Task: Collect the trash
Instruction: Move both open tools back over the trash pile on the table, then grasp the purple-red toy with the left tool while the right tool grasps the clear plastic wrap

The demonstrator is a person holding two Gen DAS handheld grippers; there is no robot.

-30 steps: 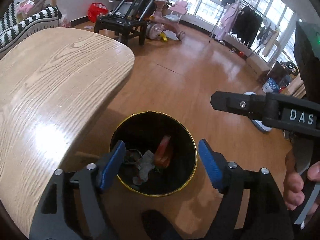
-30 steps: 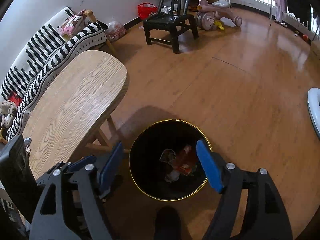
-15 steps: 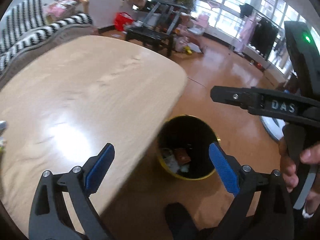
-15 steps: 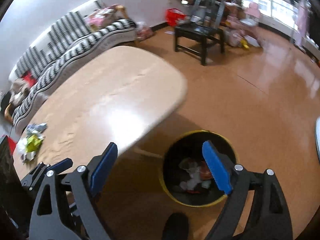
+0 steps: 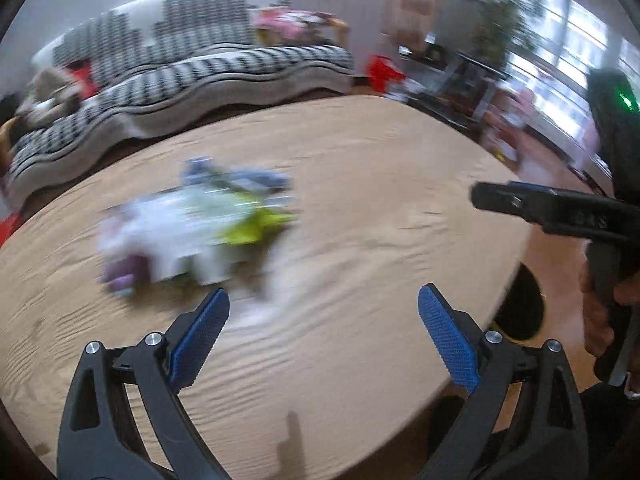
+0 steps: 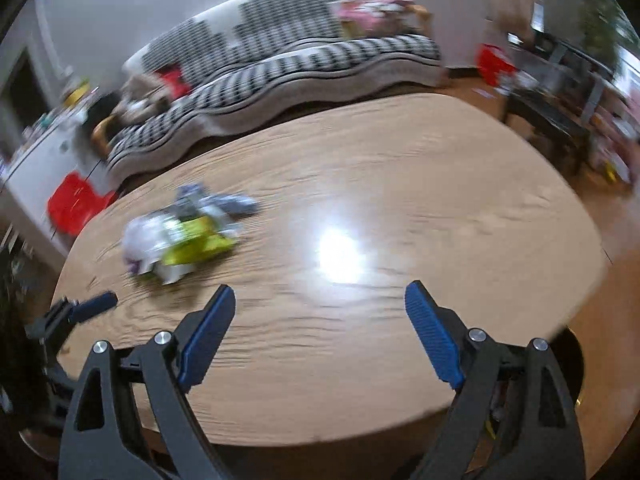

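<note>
A big light-brown wooden table with rounded corners [image 6: 360, 208] lies under and ahead of the jaws, and a bright spot of light shines on its top between them. Beyond the table, far ahead of the jaws, stands a long sofa with black and white stripes [image 6: 280, 68] against a plain grey wall [image 6: 140, 4]. A red plastic box [image 6: 76, 204] sits off to the left of the jaws. To the right are a brown shiny wood floor [image 6: 612, 320], a dark chair [image 6: 560, 116], and tall bright windows [image 5: 568, 40]. The room looks blurry.
</note>
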